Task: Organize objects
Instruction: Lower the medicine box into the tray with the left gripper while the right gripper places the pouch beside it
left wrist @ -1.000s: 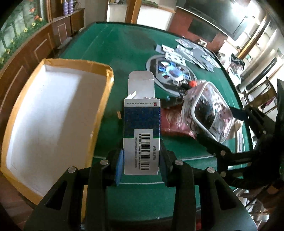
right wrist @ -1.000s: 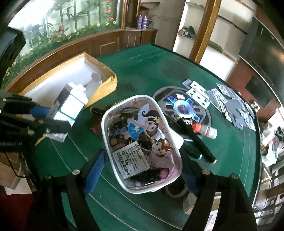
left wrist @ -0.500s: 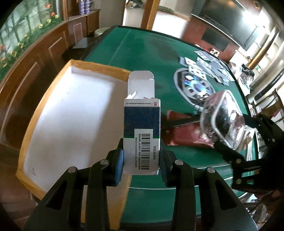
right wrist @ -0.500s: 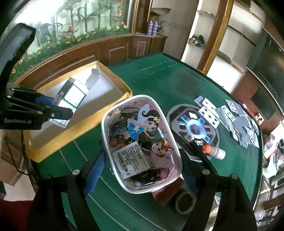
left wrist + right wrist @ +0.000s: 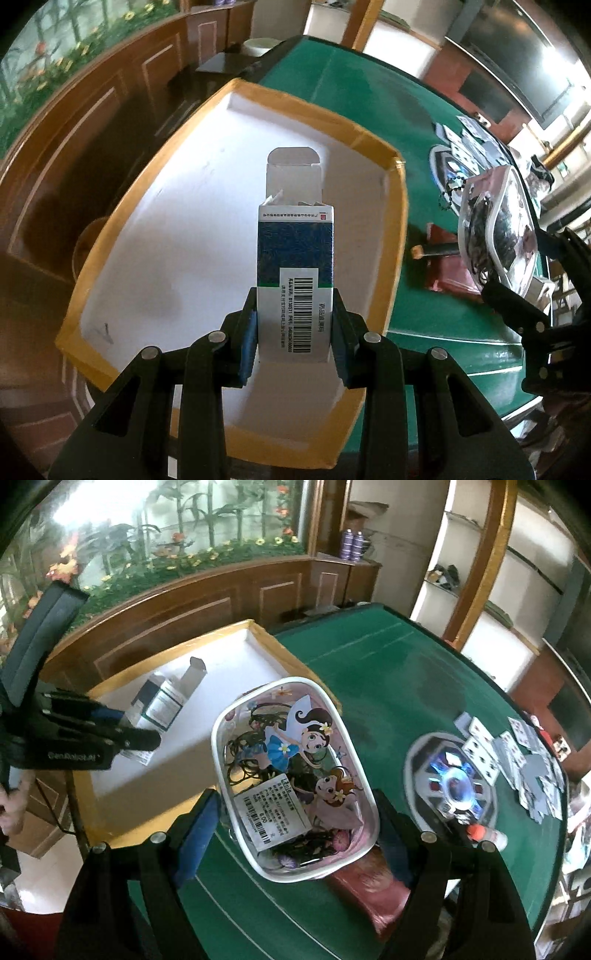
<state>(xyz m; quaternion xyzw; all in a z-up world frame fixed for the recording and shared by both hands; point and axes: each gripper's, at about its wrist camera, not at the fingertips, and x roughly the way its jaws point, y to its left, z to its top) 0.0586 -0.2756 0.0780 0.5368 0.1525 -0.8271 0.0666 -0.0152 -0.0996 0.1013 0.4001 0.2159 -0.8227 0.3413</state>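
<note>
My left gripper (image 5: 294, 328) is shut on a blue-and-white medicine box (image 5: 295, 273) with a barcode and an open top flap. It hangs over the white inside of a yellow-rimmed cardboard tray (image 5: 395, 236). In the right wrist view the same medicine box (image 5: 162, 701) and left gripper (image 5: 122, 734) show above the tray (image 5: 280, 650). My right gripper (image 5: 295, 834) is shut on a clear cartoon-printed pouch (image 5: 291, 775) full of hair ties, held above the green table near the tray's corner. The pouch (image 5: 495, 229) also appears at the right of the left wrist view.
On the green felt table (image 5: 399, 694) lie a dark red packet (image 5: 373, 890), a round dial console (image 5: 450, 779), scattered playing cards (image 5: 517, 760) and a small white bottle with a red cap (image 5: 487, 834). Wooden panelling (image 5: 177, 609) runs behind the tray. A hand (image 5: 11, 812) shows at the left.
Both grippers moved left toward the tray. The medicine box went from above the table to above the tray's inside. The pouch now sits near the tray's corner. Both grips are unchanged.
</note>
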